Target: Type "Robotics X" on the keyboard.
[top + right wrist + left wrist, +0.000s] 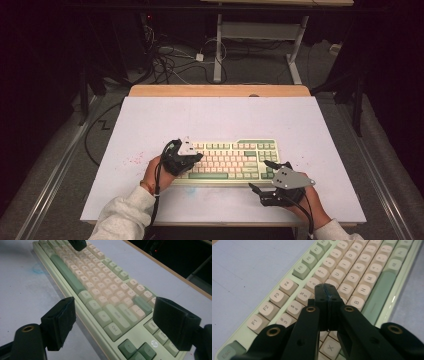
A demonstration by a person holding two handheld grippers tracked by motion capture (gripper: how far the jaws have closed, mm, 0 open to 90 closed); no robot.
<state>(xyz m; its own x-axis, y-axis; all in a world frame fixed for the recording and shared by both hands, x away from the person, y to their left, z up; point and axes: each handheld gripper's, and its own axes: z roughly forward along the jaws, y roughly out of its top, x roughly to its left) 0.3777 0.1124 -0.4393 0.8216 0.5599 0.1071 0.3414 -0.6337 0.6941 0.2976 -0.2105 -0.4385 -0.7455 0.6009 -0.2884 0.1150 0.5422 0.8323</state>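
A pale green keyboard (230, 160) with cream and green keys lies on the white table. My left gripper (192, 159) hovers over the keyboard's left end. In the left gripper view its black jaws are pressed flat together with nothing between them, and my left gripper (327, 291) has its tips just above the letter keys of the keyboard (352, 275). My right gripper (265, 175) rests at the keyboard's right front corner. Seen from the right gripper view, its pads (60, 322) stand wide apart on either side of the keyboard's (100, 290) right end, touching nothing.
The white table top (215, 115) has a wooden strip along its far edge. Faint red specks mark the surface left of the keyboard. Beyond the table lie cables and a desk frame (220, 45) on a dark floor.
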